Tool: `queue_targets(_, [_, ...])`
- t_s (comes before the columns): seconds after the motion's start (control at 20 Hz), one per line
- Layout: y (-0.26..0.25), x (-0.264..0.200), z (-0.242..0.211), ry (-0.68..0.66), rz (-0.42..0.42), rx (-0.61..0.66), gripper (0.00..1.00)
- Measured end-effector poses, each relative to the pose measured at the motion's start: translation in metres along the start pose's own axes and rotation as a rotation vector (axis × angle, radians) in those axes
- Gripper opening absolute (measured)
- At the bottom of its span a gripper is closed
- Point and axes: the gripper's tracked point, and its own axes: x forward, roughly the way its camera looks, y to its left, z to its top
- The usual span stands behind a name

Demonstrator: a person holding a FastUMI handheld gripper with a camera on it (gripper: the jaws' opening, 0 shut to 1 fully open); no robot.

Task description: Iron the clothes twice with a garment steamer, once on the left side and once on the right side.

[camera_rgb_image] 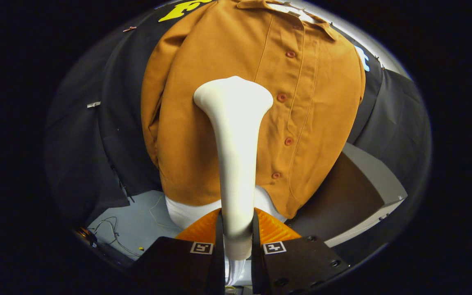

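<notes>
Gripper (236, 235) clamps the white plastic flared-head steamer (236, 155) against the mustard buttoned shirt's (203, 123) left panel; next, probably a stroke toward six o'clock.

**Staged recording booth, not a home**

Black cloth wall (96, 135) pinned up behind a mustard button-up shirt (203, 135) hung for display. Pale floor (137, 221) with loose cables (111, 233) trailing at the edge. Grey panel (373, 172) leaning on one side. No furniture, lab-style setup.
</notes>
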Motion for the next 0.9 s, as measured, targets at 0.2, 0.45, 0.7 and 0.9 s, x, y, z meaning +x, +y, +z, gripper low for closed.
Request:
queue_targets(0.2, [-0.001,0.004,-0.030,0.066,0.005,0.008,0.29])
queue_targets(0.45, [-0.004,0.001,-0.063,0.158,0.027,0.026,0.29])
queue_targets(0.7, [-0.015,-0.016,-0.077,0.170,0.024,0.052,0.29])
queue_targets(0.9, [-0.032,-0.035,-0.074,0.142,0.017,0.098,0.29])
